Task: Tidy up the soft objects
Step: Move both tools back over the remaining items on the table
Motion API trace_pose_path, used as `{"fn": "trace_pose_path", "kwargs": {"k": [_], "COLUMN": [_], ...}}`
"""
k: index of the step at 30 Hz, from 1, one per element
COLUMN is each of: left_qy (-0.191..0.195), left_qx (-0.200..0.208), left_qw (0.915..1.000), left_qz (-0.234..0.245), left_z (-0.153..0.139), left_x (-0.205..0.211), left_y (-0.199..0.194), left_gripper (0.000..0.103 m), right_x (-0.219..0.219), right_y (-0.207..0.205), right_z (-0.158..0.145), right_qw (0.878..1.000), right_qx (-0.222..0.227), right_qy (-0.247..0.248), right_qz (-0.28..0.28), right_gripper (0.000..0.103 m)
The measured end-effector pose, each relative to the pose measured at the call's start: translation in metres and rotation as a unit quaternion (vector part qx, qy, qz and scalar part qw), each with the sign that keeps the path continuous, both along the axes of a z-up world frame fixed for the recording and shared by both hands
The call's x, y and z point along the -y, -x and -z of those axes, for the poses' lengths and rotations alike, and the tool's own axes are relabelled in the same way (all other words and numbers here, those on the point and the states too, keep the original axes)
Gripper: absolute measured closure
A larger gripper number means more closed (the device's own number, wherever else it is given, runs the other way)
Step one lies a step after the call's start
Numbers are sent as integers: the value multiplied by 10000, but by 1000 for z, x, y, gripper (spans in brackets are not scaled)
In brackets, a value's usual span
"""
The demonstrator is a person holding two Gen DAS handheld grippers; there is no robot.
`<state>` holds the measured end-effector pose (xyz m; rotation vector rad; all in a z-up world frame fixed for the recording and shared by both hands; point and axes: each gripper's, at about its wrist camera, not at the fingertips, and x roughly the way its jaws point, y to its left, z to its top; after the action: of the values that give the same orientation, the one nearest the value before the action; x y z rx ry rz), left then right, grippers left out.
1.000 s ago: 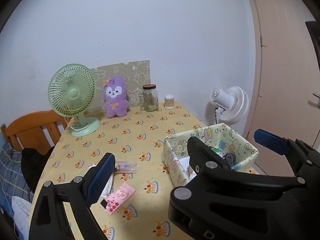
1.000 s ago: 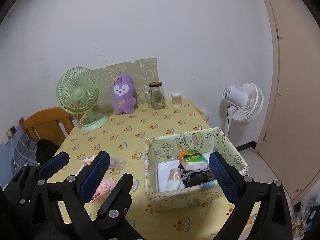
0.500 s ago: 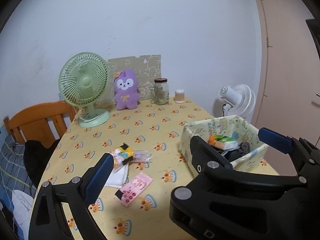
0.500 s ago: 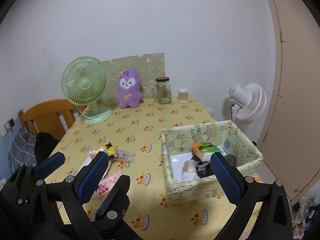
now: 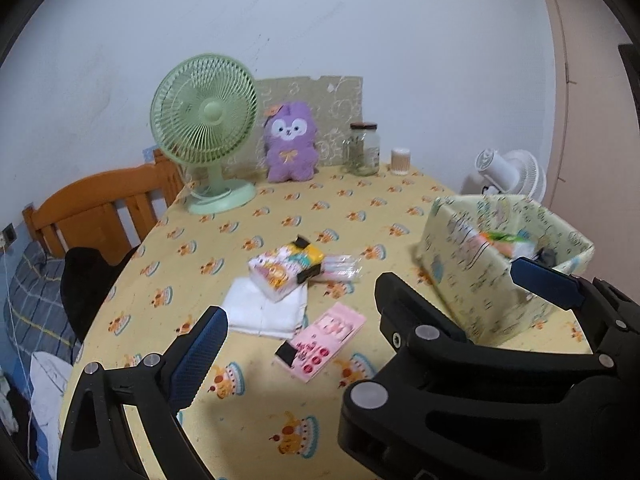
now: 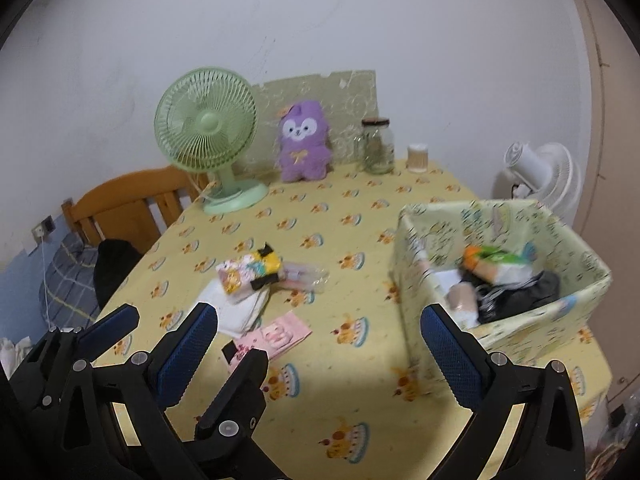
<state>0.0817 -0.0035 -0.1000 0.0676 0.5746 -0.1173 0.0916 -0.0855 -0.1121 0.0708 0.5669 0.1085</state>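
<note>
The left hand-held gripper (image 5: 362,320) is held released and empty above the near edge of the tabletop (image 5: 256,420), as is the right hand-held gripper (image 6: 320,344). Just beyond the left one, a glossy pink card (image 5: 320,340) lies flat, then a folded white cloth (image 5: 264,312) topped by a soft printed tissue pack (image 5: 284,266). To the right stands a fabric storage box (image 6: 500,336). A plush purple toy (image 5: 290,142) is seen upright at the far wall.
</note>
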Motion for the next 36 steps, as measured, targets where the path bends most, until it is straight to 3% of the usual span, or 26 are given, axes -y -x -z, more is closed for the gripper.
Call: {"fn": "trace_pose_path", "kwargs": {"k": [15,28,36], "left_qy": [-78,-159,-413], "left_qx": [-641,-736,-929], "left_qw": [9968,9944,9913], "left_qz": [-474,-736,-840], "left_z": [57,69,81], "left_x": [-38,-69,-81], "left_y": [-15,-29,-47], "left_gripper": [5,5,5], "right_x": [-36,-64,-80], "right_y": [-24,-40,-59], "right_z": [58,71,81], "right_qw": [9977,9966,9953], "right_qx": [-612,-749,-837], "right_qy": [171,221,447], "right_qz": [-246,-269,-195], "right_gripper": [0,0,5]}}
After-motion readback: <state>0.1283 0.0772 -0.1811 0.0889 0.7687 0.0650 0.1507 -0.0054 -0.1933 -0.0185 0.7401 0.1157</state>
